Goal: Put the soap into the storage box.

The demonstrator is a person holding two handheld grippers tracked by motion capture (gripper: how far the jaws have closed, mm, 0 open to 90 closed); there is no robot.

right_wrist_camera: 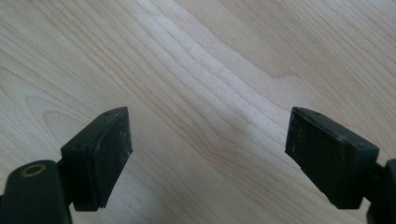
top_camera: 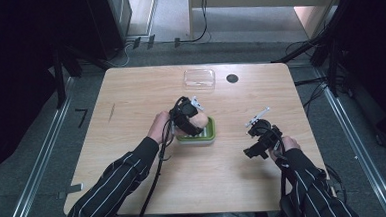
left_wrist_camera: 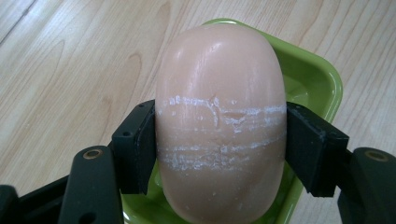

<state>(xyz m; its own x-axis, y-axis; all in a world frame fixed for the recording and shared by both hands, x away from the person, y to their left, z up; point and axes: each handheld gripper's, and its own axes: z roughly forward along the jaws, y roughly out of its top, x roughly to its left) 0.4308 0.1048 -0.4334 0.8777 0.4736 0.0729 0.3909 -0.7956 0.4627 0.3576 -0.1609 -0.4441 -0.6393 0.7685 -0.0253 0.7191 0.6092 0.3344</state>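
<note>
The left gripper (top_camera: 194,122) was seen pinching a pink bar of soap (left_wrist_camera: 219,121). The soap was squeezed from both sides by the black pads (left_wrist_camera: 140,144), and white scrape lines were seen across its middle. Right under that gripper, a green soap dish (left_wrist_camera: 322,84) was found on the wooden bench (top_camera: 130,101). The soap was held right over the dish; whether it already touched the bottom could not be told. So the picking up looked done, and the setting down in the dish looked nearly done. The letting go was still left.

Far past that gripper, near the back edge of the bench, a clear plastic lid (top_camera: 199,79) was seen, with a small dark round thing (top_camera: 232,78) beside it. Maybe the lid was still to be put on.

Off to the right, the right gripper (right_wrist_camera: 208,154) was held spread wide with nothing between its pads. Bare wood was seen below it.
</note>
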